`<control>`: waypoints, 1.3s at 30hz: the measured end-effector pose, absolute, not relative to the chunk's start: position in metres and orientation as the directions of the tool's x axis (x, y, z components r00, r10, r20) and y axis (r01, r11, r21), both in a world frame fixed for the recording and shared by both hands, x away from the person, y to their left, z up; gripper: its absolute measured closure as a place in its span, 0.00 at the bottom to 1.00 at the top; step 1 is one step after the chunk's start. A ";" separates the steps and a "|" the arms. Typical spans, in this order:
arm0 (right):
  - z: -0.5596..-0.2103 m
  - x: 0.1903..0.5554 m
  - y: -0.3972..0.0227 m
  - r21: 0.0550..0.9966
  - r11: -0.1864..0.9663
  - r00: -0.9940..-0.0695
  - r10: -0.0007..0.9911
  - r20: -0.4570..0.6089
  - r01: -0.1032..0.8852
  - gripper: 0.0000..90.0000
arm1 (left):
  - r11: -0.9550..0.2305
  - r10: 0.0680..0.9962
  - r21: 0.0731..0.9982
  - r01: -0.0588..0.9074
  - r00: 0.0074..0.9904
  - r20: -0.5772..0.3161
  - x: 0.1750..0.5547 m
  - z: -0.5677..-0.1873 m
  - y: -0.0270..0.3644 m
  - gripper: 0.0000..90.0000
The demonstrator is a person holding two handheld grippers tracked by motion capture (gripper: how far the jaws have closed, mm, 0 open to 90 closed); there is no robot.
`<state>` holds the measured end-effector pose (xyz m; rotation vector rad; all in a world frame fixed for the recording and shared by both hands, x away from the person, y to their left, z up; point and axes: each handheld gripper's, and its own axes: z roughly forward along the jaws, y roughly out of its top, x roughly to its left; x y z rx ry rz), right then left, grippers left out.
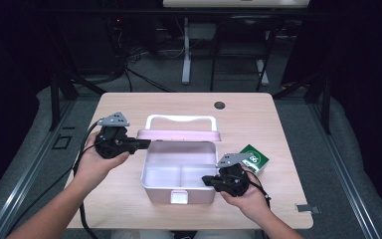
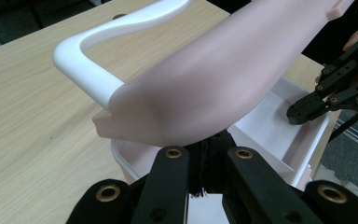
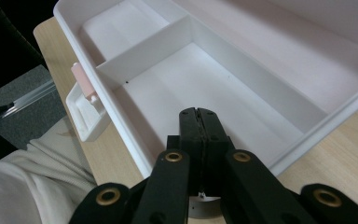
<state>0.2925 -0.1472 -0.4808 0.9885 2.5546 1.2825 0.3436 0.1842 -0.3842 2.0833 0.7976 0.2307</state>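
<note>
The pink box (image 1: 179, 172) sits open near the middle of the table (image 1: 129, 107), its lid (image 1: 179, 135) raised along the 12 o'clock edge with the white handle (image 1: 181, 119) above it and a white latch (image 1: 180, 197) at its 6 o'clock wall. A green packet (image 1: 254, 158) lies on the table just beside the box at its 3 o'clock side, close behind the right gripper (image 1: 208, 180), whose jaws are pressed together with nothing between them, the tips over the box's right compartment. The left gripper (image 1: 146, 144) comes in from 9 o'clock, its jaws closed at the lid's left corner; whether they pinch the lid cannot be told. Bare tabletop lies open at 9 and 12 o'clock, where a dark round grommet (image 1: 220, 105) sits near the far edge
</note>
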 end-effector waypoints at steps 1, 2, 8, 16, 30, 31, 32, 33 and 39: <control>-0.481 0.292 -0.148 0.753 0.425 -0.779 0.601 0.181 0.502 1.00 | -0.420 0.620 0.785 0.456 0.775 -0.119 0.346 -0.382 0.183 0.99; -0.481 0.292 -0.148 0.753 0.425 -0.779 0.601 0.181 0.502 1.00 | -0.420 0.620 0.785 0.456 0.775 -0.119 0.346 -0.382 0.183 0.99; -0.481 0.291 -0.147 0.755 0.427 -0.780 0.601 0.173 0.498 1.00 | -0.420 0.633 0.786 0.453 0.767 -0.104 0.354 -0.375 0.182 0.99; -0.481 0.290 -0.147 0.754 0.423 -0.776 0.605 0.177 0.502 1.00 | -0.415 0.651 0.789 0.453 0.754 -0.091 0.366 -0.367 0.179 0.99; -0.479 0.289 -0.144 0.740 0.437 -0.772 0.611 0.172 0.511 0.99 | -0.433 0.683 0.764 0.478 0.727 -0.067 0.386 -0.363 0.175 0.97; -0.480 0.289 -0.144 0.742 0.441 -0.774 0.612 0.164 0.505 0.99 | -0.433 0.687 0.761 0.483 0.723 -0.067 0.387 -0.364 0.175 0.96; -0.480 0.288 -0.144 0.747 0.438 -0.773 0.614 0.158 0.501 0.99 | -0.433 0.689 0.760 0.485 0.722 -0.069 0.389 -0.364 0.175 0.96; -0.480 0.288 -0.144 0.747 0.438 -0.773 0.614 0.158 0.501 0.99 | -0.432 0.690 0.760 0.485 0.721 -0.068 0.390 -0.365 0.175 0.96; -0.481 0.287 -0.144 0.753 0.451 -0.780 0.613 0.129 0.479 1.00 | -0.420 0.704 0.758 0.499 0.706 -0.075 0.400 -0.367 0.174 0.93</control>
